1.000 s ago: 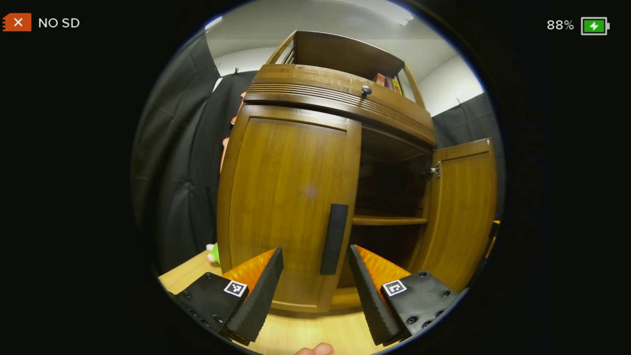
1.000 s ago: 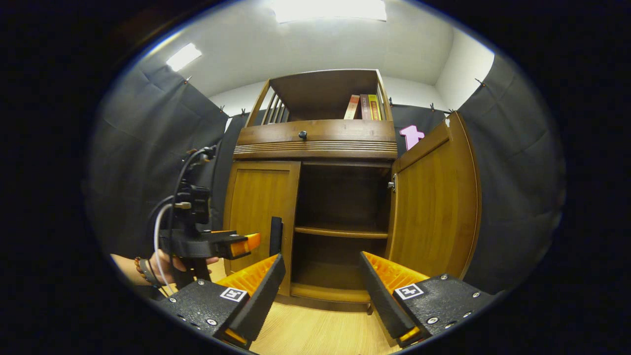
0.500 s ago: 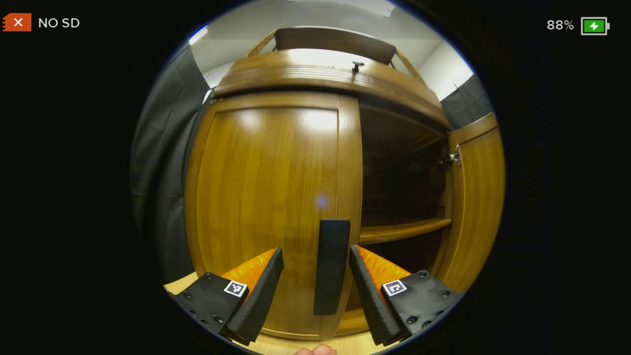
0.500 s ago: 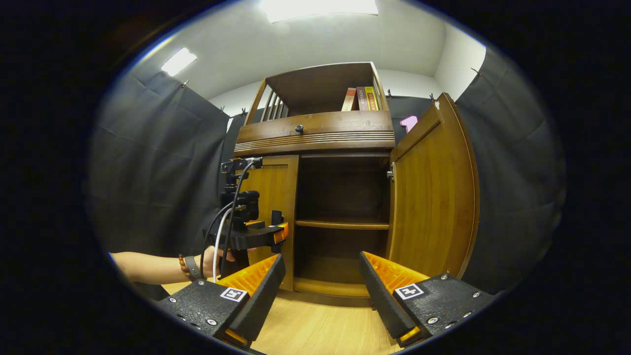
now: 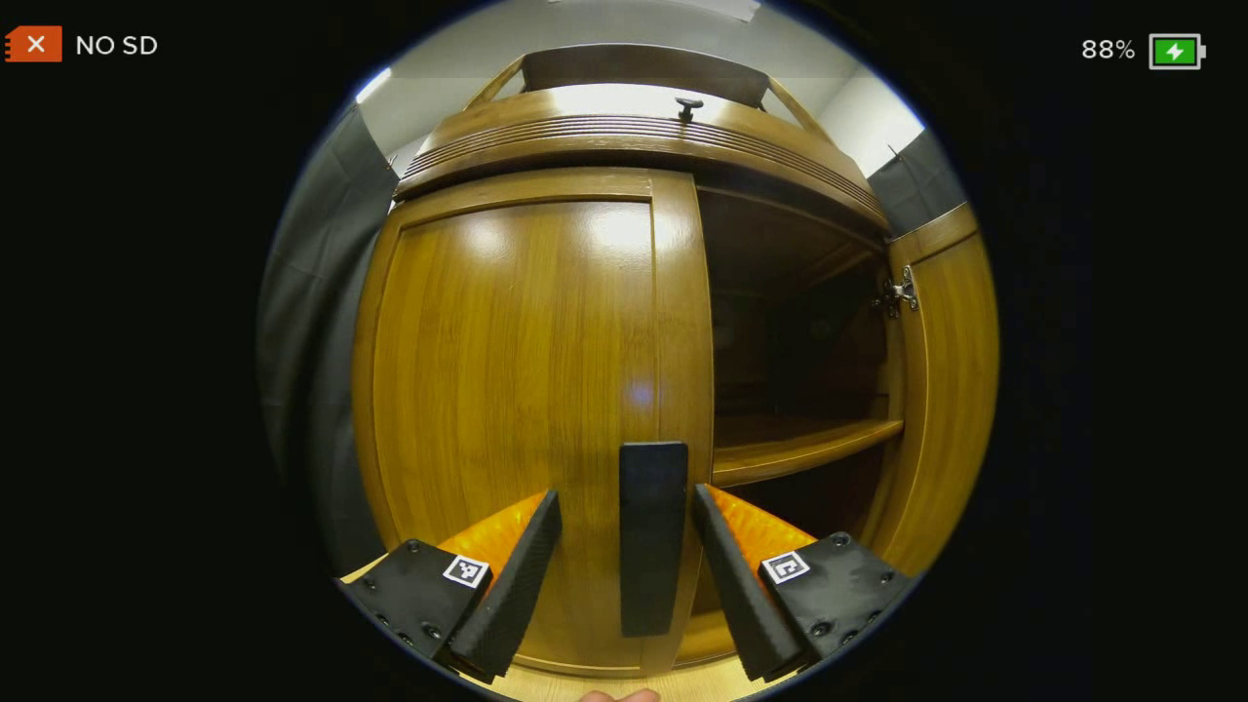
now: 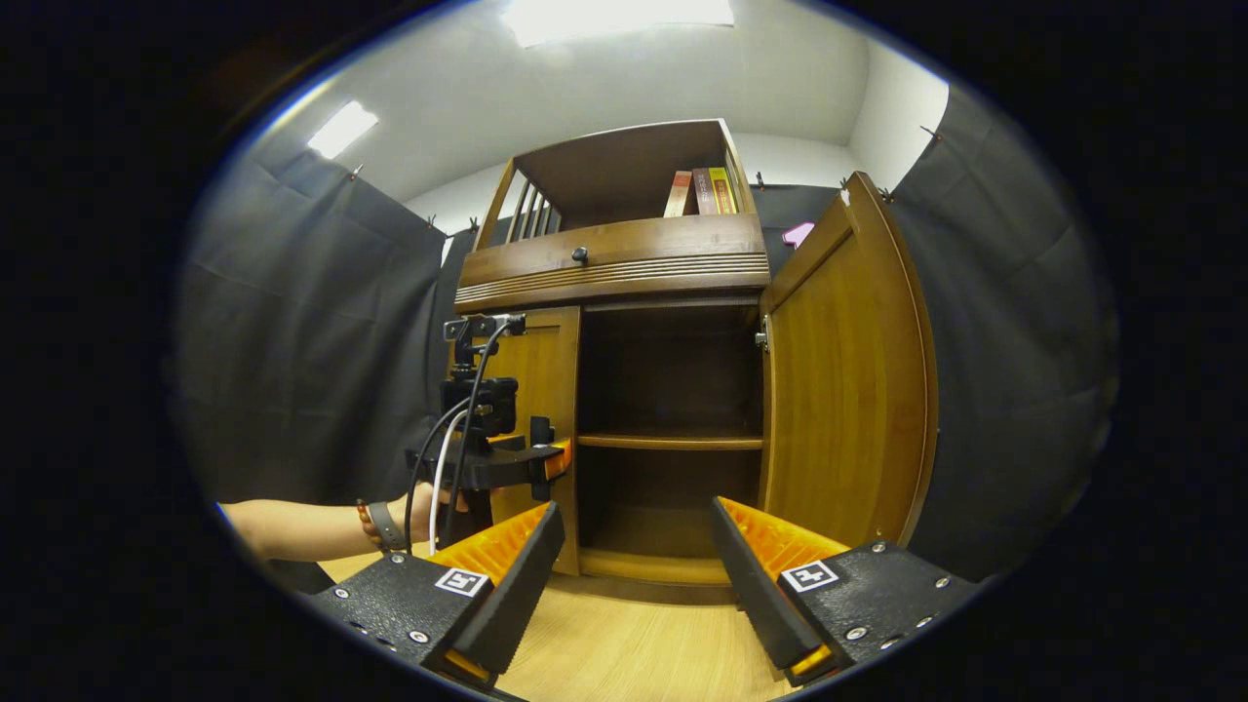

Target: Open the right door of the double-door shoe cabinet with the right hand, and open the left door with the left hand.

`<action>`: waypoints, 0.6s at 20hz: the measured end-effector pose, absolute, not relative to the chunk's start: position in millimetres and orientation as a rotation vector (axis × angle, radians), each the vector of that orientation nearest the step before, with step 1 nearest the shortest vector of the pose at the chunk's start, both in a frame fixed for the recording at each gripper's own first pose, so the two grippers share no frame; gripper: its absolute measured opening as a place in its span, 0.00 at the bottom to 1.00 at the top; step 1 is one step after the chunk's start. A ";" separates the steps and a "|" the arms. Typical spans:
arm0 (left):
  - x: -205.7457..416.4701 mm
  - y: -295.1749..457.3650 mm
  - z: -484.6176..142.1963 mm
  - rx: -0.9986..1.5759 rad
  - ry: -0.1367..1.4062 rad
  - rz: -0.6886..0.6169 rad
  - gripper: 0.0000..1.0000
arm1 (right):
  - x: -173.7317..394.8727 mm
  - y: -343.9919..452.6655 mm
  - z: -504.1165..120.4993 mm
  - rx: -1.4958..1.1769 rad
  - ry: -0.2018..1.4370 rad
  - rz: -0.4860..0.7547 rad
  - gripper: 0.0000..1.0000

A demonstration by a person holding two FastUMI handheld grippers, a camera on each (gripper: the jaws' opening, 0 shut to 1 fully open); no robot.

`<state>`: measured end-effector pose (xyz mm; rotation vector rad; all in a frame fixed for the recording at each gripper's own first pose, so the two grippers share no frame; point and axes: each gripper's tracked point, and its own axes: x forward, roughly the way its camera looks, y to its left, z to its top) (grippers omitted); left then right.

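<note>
**Left door closed, its handle between spread fingers; right door swung wide**

The shoe cabinet [image 6: 624, 292] stands on a pale wooden floor [image 6: 624, 653] in front of the black cloth walls. In the left gripper view its left door [image 5: 507, 390] sits flush in the frame, closed, and the dark vertical handle [image 5: 651, 536] near the door's inner edge is in full view. The handle's lower part lies between the two fingers of the left gripper [image 5: 624, 575]; the jaws are spread, with a gap on each side of the handle, and whether either finger touches it cannot be told from here. In the right gripper view the same gripper [image 6: 546, 460] is seen from behind at the door's edge, held by a hand [image 6: 429, 507] whose body and cables hide most of the handle.

The right door [image 6: 838, 380] stands open, swung out to the side, with a metal hinge [image 5: 897, 292] at its upper inner corner. The opened bay is dark; one shelf [image 6: 671, 441] crosses it, and what lies deeper in is hard to make out.

The right gripper [image 6: 636, 575] hangs back from the cabinet, well apart from it, jaws spread wide and holding nothing.

Above the doors runs a drawer front with a small knob [image 6: 580, 254], and a few books [image 6: 700, 192] stand in the top compartment.
</note>
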<state>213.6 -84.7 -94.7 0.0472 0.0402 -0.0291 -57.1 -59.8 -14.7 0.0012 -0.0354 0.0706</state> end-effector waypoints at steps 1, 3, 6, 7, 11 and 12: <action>214.8 -86.2 -99.0 0.049 0.053 -0.034 0.82 | -58.2 -58.7 -15.3 0.003 -0.030 0.073 0.93; 212.2 -86.7 -105.7 0.067 0.087 -0.048 0.73 | -60.4 -60.5 -15.0 -0.010 -0.033 0.067 0.94; 207.1 -95.8 -104.9 0.062 0.090 -0.059 0.53 | -66.2 -57.9 -15.2 -0.009 -0.025 0.070 0.93; 208.0 -93.3 -106.7 0.068 0.080 -0.045 0.43 | -66.4 -57.7 -13.7 -0.009 -0.027 0.070 0.93; 203.7 -93.5 -106.1 0.054 0.083 -0.054 0.26 | -74.5 -61.7 -18.2 -0.024 -0.009 0.055 0.93; 198.7 -93.1 -105.1 0.052 0.082 -0.055 0.26 | -76.8 -63.1 -19.2 -0.031 -0.007 0.049 0.93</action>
